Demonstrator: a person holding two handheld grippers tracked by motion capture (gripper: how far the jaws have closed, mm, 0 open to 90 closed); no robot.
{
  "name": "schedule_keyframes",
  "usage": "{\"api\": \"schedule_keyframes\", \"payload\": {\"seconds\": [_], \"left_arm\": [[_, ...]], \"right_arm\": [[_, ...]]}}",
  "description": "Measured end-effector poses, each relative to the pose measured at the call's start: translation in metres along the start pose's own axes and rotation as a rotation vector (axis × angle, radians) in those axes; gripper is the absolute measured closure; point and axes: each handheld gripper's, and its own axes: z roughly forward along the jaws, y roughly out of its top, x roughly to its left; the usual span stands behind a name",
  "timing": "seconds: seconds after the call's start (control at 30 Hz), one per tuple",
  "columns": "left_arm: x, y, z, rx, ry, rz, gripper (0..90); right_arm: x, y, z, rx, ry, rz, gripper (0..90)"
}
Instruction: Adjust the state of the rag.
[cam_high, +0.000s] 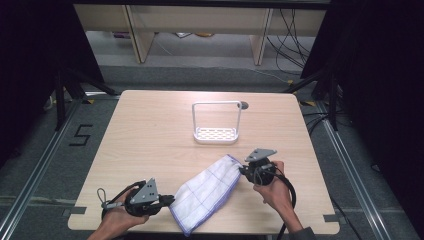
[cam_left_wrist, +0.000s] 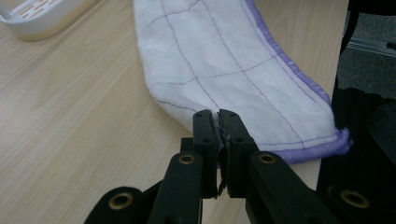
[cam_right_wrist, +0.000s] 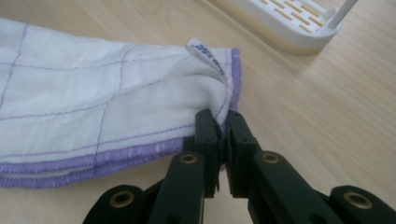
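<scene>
At the near edge of the tabletop (cam_high: 150, 130) we see the cloth (cam_high: 207, 192), folded, with its near corner hanging slightly over the edge. The left gripper (cam_high: 167, 201) has its fingers (cam_left_wrist: 205, 135) closed on the cloth's near end. The right gripper (cam_high: 243, 170) pinches the far corner beside a small label (cam_right_wrist: 205, 55). Farther away stands a white rack (cam_high: 216, 122), cut off in both gripper views.

cloth (cam_high: 207, 191): soft matt white woven fabric, thin purple grid lines, stitched purple hem | table (cam_high: 150, 135): pale wood-grain top, smooth, low sheen | rack (cam_high: 216, 134) beyond cloth: smooth white plastic, slotted base | gripper jaws: matt black plastic, brass-coloured rivets
</scene>
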Motion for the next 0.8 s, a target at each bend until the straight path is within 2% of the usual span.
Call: {"api": "schedule_keyframes", "payload": {"seconds": [0.07,0.1,0.13,0.17,0.2,0.23,0.3,0.33,0.4,0.43,0.47,0.5,0.57,0.6,0.63,0.67,0.7,0.73,0.77,0.8], "left_arm": [[-0.002,0.0,0.0,-0.003,-0.015,0.002,85.6],[-0.004,-0.001,0.0,-0.015,-0.016,-0.009,85.6],[-0.005,-0.001,0.0,-0.007,-0.029,-0.001,85.6],[-0.008,-0.001,0.0,-0.003,-0.043,-0.016,85.6],[-0.011,-0.001,0.002,-0.009,-0.041,-0.007,85.6],[-0.012,0.0,0.002,0.006,-0.057,0.021,85.6],[-0.015,0.0,0.004,-0.001,-0.044,0.022,85.6],[-0.018,0.002,0.007,-0.004,-0.064,0.028,85.6],[-0.022,0.004,0.01,0.002,-0.068,0.028,85.6],[-0.024,0.005,0.012,-0.014,-0.082,0.028,85.6],[-0.025,0.006,0.013,-0.002,-0.097,0.033,85.6],[-0.027,0.006,0.014,0.002,-0.093,0.044,85.6],[-0.028,0.007,0.016,0.003,-0.102,0.043,85.5],[-0.033,0.006,0.021,-0.002,-0.125,0.034,85.5],[-0.033,0.006,0.021,-0.002,-0.125,0.034,85.5],[-0.036,0.006,0.025,0.017,-0.131,0.05,85.5],[-0.039,0.005,0.026,0.027,-0.138,0.042,85.5],[-0.039,0.005,0.029,0.032,-0.144,0.059,85.4],[-0.041,0.004,0.031,0.043,-0.158,0.053,85.4],[-0.043,0.003,0.034,0.038,-0.158,0.057,85.3]], "right_arm": [[-0.002,0.008,0.008,0.022,0.012,0.03,86.1],[-0.004,0.012,0.011,0.034,0.018,0.023,86.1],[-0.004,0.016,0.016,0.026,0.011,0.031,86.0],[-0.009,0.02,0.02,0.012,0.006,-0.027,86.0],[-0.008,0.024,0.024,0.012,0.006,-0.013,86.0],[-0.01,0.028,0.025,0.024,0.016,-0.02,86.0],[-0.011,0.031,0.03,0.007,0.01,-0.023,86.0],[-0.011,0.039,0.037,0.014,0.015,-0.012,86.0],[-0.011,0.045,0.044,0.019,0.019,-0.011,86.0],[-0.011,0.048,0.048,0.025,0.019,-0.017,86.0],[-0.012,0.051,0.051,0.036,0.02,-0.036,85.9],[-0.012,0.053,0.055,0.041,0.021,-0.028,85.9],[-0.011,0.054,0.06,0.031,0.016,-0.029,85.9],[-0.011,0.056,0.068,0.062,0.014,-0.053,85.8],[-0.012,0.056,0.073,0.066,0.017,-0.064,85.7],[-0.012,0.056,0.077,0.069,0.021,-0.072,85.7],[-0.012,0.056,0.08,0.071,0.015,-0.06,85.6],[-0.012,0.055,0.084,0.07,0.024,-0.062,85.4],[-0.011,0.055,0.086,0.083,0.022,-0.055,85.1],[-0.011,0.054,0.09,0.067,0.012,-0.07,84.7]]}}
